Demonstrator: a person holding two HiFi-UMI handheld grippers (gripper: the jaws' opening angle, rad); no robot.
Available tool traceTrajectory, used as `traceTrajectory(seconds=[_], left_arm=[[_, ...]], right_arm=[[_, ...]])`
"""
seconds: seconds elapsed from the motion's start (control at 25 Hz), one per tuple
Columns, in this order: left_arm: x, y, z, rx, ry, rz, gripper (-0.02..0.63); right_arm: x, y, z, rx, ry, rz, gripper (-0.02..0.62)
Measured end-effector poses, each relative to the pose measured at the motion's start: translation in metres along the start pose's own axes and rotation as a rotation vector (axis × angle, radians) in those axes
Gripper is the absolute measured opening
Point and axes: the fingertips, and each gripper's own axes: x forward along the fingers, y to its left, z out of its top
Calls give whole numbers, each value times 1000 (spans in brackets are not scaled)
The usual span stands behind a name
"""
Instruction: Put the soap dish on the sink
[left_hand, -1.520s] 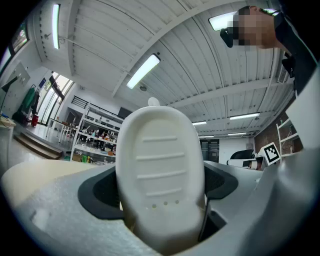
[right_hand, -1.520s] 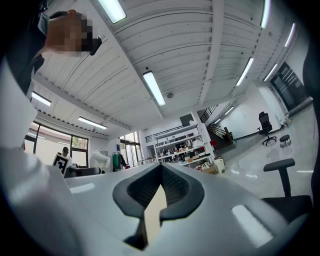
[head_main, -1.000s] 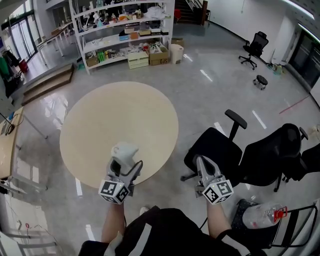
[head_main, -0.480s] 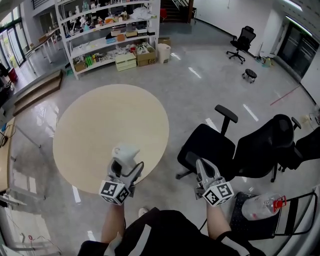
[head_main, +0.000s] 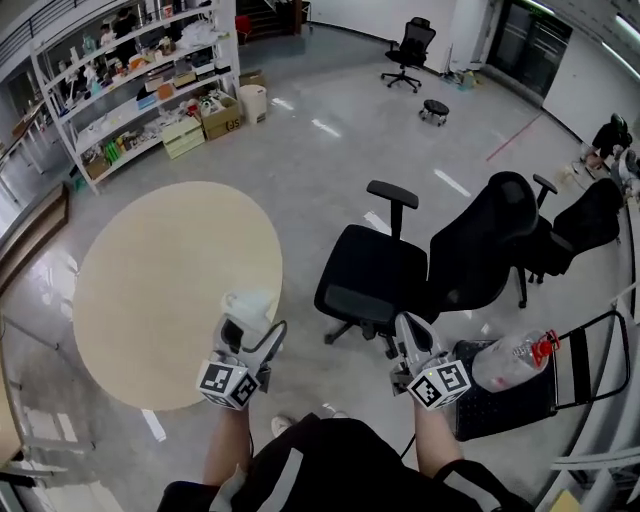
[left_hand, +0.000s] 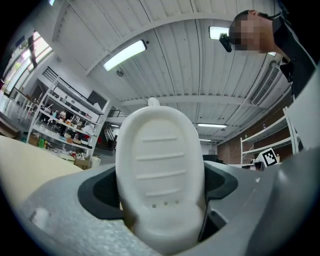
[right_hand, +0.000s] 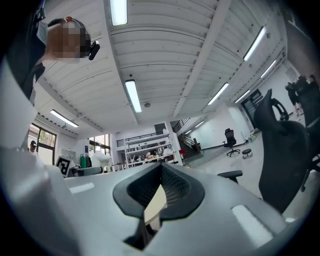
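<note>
Gripping the white soap dish (left_hand: 160, 175) by its lower end in the left gripper (head_main: 245, 328), upright, ribbed face toward that gripper's camera, at 7 o'clock in the head view over the round table's (head_main: 150, 290) 4 o'clock edge. At 5 o'clock, right gripper (head_main: 408, 338) with jaws together on nothing. No sink in any view. Probably light, rigid and smooth, so likely slippery and, if ceramic, chippable. Best pinched firmly across the narrow end as here, then laid flat.
</note>
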Motion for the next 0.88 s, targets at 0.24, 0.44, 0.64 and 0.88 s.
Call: traceTrajectory(seconds=[0.24,0.44,0.64,0.88], left_arm=[[47,-58,-15,-23,7,-136,463],[74,-108,-22,-71,14,-257,462],[90,-148,-24,-90,51,-367,462],[105,-182,-41,-101,99,-514,462]], right_arm=[[-66,-47,22,-31,-40,-153,6],[-116,-74,41,-40,-83,-264,6],[-156,-84,46,-40,-108,-370,6],[-202,-79,40,-38,-136,-512,6]])
